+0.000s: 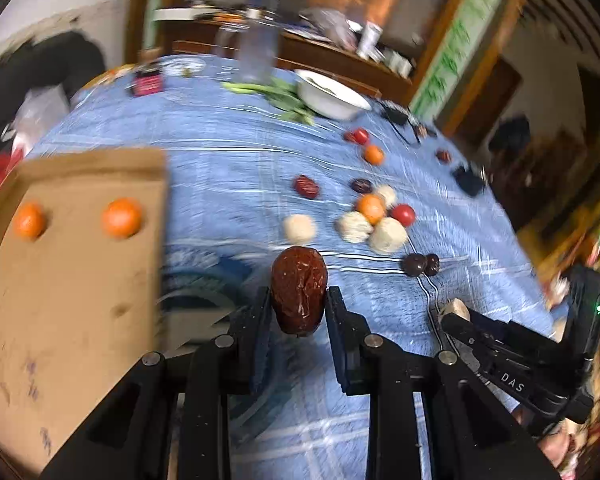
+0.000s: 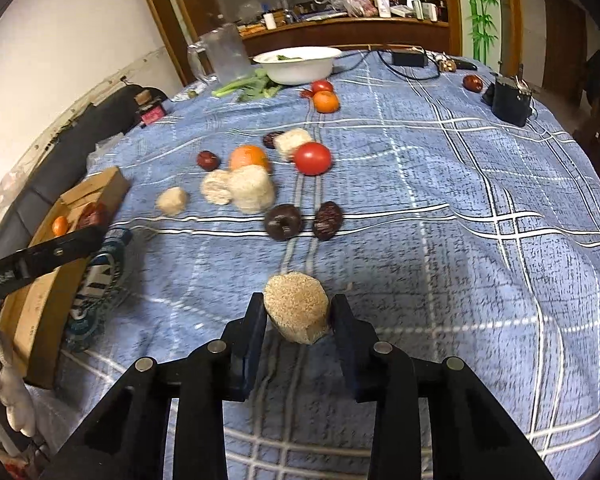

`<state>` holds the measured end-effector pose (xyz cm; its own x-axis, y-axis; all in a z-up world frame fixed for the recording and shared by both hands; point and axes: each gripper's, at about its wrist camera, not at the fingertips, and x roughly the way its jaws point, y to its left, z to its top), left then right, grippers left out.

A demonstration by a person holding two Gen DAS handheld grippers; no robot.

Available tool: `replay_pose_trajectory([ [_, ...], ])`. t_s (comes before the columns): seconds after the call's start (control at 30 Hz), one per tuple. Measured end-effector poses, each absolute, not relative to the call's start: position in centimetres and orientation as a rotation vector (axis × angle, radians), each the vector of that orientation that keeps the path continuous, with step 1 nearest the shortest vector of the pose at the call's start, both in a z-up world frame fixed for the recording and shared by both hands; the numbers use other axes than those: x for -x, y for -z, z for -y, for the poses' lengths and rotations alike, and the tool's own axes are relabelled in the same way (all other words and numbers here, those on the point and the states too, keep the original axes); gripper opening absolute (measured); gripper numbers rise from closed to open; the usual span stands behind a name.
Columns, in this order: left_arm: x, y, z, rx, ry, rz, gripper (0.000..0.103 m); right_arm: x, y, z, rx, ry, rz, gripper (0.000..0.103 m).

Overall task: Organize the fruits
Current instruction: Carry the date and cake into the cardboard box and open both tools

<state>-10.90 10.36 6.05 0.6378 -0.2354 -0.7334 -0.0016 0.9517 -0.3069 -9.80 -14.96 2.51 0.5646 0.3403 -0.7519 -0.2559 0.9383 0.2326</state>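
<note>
My left gripper is shut on a wrinkled red date, held above the blue cloth beside a cardboard box that holds two oranges. My right gripper is shut on a beige fuzzy ball above the cloth; it also shows in the left wrist view. Loose fruit lies mid-table: beige balls, an orange, a tomato, dark dates. In the right wrist view the box sits at the left, with the left gripper's finger over it.
A white bowl, green stalks and a clear container stand at the table's far side. Another orange and tomato lie near the bowl. A black box and cables sit far right. A patterned cloth lies beside the box.
</note>
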Motion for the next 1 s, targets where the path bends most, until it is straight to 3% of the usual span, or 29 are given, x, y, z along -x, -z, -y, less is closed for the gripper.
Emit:
replay_pose_trajectory([
  [0.5, 19.0, -6.4, -25.5, 0.448, -0.133, -0.783, 0.026, 12.6, -7.1, 4.7, -0.04, -0.572, -0.855, 0.036],
  [1.0, 11.1, -4.7, -29.9, 0.429, -0.12, -0.995, 0.026, 6.9, -6.9, -10.7, 0.07, -0.78, -0.952, 0.037],
])
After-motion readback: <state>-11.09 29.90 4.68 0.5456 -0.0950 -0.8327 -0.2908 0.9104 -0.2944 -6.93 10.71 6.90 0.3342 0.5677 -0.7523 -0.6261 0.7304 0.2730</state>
